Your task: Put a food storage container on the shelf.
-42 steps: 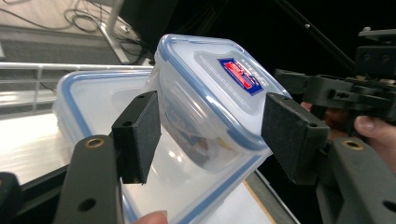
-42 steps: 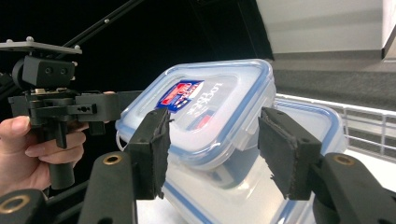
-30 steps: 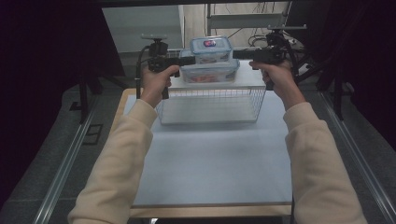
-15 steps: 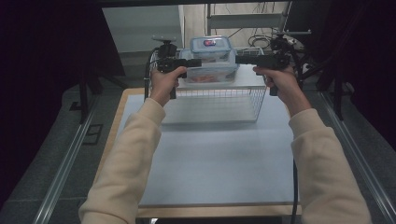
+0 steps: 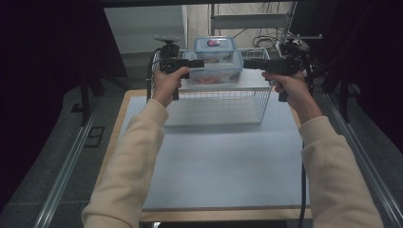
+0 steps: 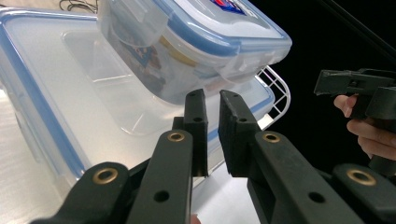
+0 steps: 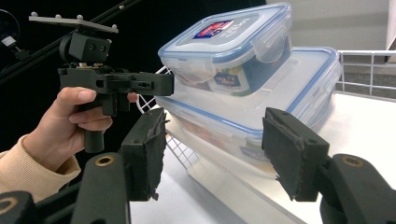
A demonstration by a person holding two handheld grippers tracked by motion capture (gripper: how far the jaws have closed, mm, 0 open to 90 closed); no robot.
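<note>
Two stacked containers (image 5: 215, 61) (one wire basket (image 5: 218, 102))

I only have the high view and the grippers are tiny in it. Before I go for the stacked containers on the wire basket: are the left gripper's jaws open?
Observer: No. In the left gripper view, the left gripper is all but shut, with just a slit between its jaws and nothing in it.
Operator: And the right one?
Observer: The right gripper stands wide open. The small container and the large container lie beyond its pads, untouched.
Operator: Is the small one latched?
Observer: It looks so. The clip on its near side is folded down over the lid's rim.
</note>
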